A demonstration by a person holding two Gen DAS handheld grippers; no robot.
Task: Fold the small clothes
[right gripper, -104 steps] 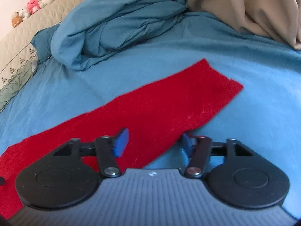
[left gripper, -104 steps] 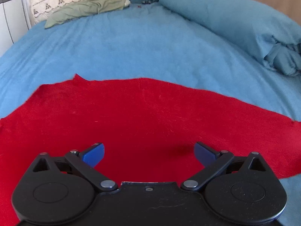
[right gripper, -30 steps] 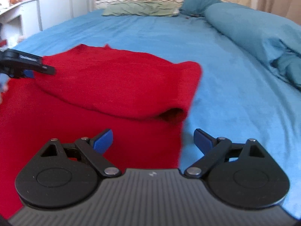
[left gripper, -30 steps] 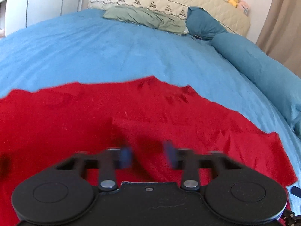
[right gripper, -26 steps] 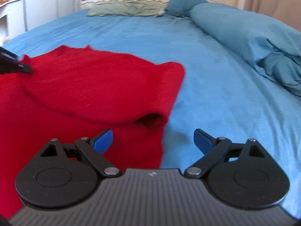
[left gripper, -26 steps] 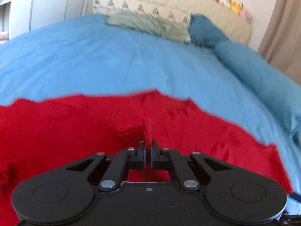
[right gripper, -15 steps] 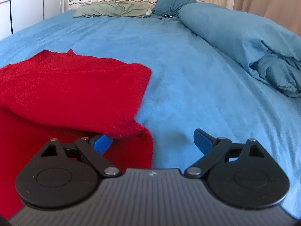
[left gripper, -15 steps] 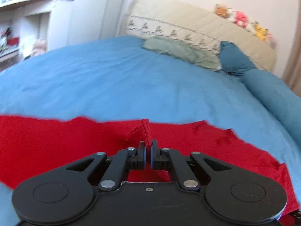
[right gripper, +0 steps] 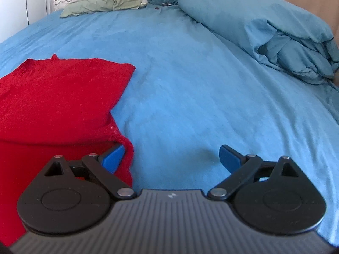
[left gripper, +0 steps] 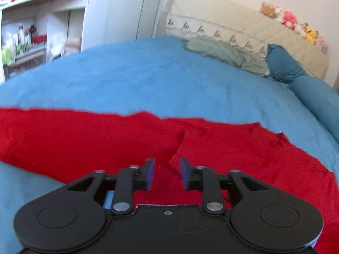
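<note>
left wrist view: your left gripper sits low over the red cloth, its jaws parted by a narrow gap with nothing clamped between them. a raised edge of the cloth stands just ahead of the gap, running away from the fingertips; whether it touches either pad cannot be told. the cloth lies across the blue bedsheet, spreading from the left border to the right border of the view, with a wavy far edge and a doubled layer on the left half. beyond it you see a pale green pillow, a dark teal pillow, the cream quilted headboard with a row of plush toys on top, and white shelving to the far left; this part is blurred

right wrist view: your right gripper has its jaws spread wide and holds nothing. the left blue pad rests against the near right corner of the red cloth; the right pad is over bare bedsheet. here the cloth shows as a folded stack, an upper layer lying over a lower one, occupying the left part of the view. a bunched teal duvet lies along the right side of the bed, well apart from the cloth
</note>
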